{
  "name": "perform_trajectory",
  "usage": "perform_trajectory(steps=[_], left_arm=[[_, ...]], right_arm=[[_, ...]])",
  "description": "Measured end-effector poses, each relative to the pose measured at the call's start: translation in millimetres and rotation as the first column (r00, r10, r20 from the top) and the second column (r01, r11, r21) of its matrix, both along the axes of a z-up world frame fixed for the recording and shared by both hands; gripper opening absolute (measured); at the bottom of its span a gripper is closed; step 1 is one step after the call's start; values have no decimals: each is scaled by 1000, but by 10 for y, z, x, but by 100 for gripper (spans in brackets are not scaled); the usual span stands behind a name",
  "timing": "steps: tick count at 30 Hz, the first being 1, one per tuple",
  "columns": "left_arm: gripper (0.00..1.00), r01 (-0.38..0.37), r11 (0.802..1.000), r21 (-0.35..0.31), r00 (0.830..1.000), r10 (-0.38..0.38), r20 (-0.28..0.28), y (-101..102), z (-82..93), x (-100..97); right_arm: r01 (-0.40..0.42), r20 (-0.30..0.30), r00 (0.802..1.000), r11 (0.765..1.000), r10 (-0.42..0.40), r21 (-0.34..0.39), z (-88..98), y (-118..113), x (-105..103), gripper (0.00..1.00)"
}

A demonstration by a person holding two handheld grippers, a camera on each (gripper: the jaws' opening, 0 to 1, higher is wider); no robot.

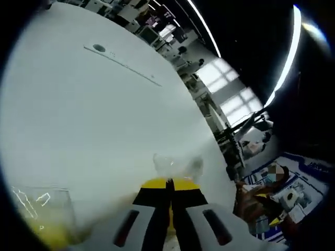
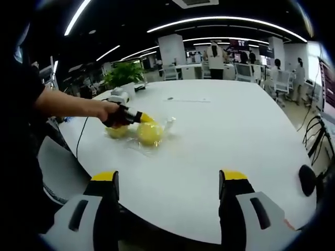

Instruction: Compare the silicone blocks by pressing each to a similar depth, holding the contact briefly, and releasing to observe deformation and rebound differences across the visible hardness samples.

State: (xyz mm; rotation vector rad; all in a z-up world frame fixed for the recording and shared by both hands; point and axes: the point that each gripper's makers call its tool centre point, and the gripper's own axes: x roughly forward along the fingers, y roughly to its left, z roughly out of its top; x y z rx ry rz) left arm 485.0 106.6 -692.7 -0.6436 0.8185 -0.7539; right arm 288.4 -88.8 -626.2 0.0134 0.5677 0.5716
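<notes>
Left tongs pressing at the blocks, right tongs waiting.

The left tongs (image 2: 148,119), jaws closed together as one blunt tip, push at the yellow silicone block (image 2: 149,134) sitting toward ten o'clock on the white table (image 2: 220,136), probably to dent it evenly. A clear wrapper (image 1: 175,166) lies just ahead of them. The right tongs (image 2: 168,180) hang wide open at the near edge, well apart, seemingly kept clear.

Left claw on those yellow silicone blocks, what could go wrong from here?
1. The left claw, jaws shut, meets the rounded yellow block from the side; it may skid off or push it across the white table.
2. The clear wrapping looks loose and could slide.
3. The right claw hangs back, open, steadying nothing.
</notes>
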Motion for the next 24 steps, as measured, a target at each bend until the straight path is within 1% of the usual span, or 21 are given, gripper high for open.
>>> perform_trajectory(steps=[2,4,6,7,8,9,10,13,15,16,17,19,21,22,23,24], left_arm=[[0,9,999,-43,1000,-8,23,-14,145,-56],[0,20,997,-70,999,-17,45,-17,260,-119],[0,22,993,-117,999,-16,50,-12,385,-198],[0,25,991,-130,998,-17,61,-12,438,-229],[0,42,990,-138,996,-30,85,-7,523,-286],[0,53,989,-136,994,-40,100,-10,571,-328],[0,74,989,-125,989,-57,134,-7,637,-388],[0,105,986,-131,985,-85,149,7,741,-531],[0,138,986,-95,973,-118,196,42,810,-614],[0,144,986,-84,969,-123,216,66,845,-636],[0,150,985,-82,963,-127,236,92,915,-684],[0,149,985,-84,959,-124,255,146,1018,-733],[0,155,984,-83,950,-125,287,224,1193,-793],[0,152,984,-88,945,-119,304,273,1317,-823],[0,160,984,-80,929,-122,349,301,1424,-832],[0,154,984,-91,930,-113,351,350,1560,-870]], right_arm=[[-11,3,1000,1000,11,0,19,33,-2,72],[-20,10,1000,1000,20,-4,43,53,-1,71],[-28,25,999,1000,28,1,89,76,5,71],[-31,33,999,999,31,3,115,89,11,71],[-36,40,999,999,36,6,137,103,11,71],[-40,46,998,999,40,11,156,115,12,71],[-46,52,998,999,45,18,172,132,6,71],[-64,43,997,998,64,1,163,163,-22,70],[-77,48,996,997,78,-7,187,201,-45,70],[-85,52,995,996,85,-9,208,220,-56,70],[-90,57,994,996,90,-9,229,238,-60,70],[-102,66,993,995,102,-6,261,277,-60,70],[-125,73,989,992,126,-9,292,338,-50,70],[-143,78,987,990,143,-14,312,378,-44,70],[-155,82,984,988,156,-16,327,409,-38,70],[-166,83,982,986,167,-16,345,439,-33,70]])
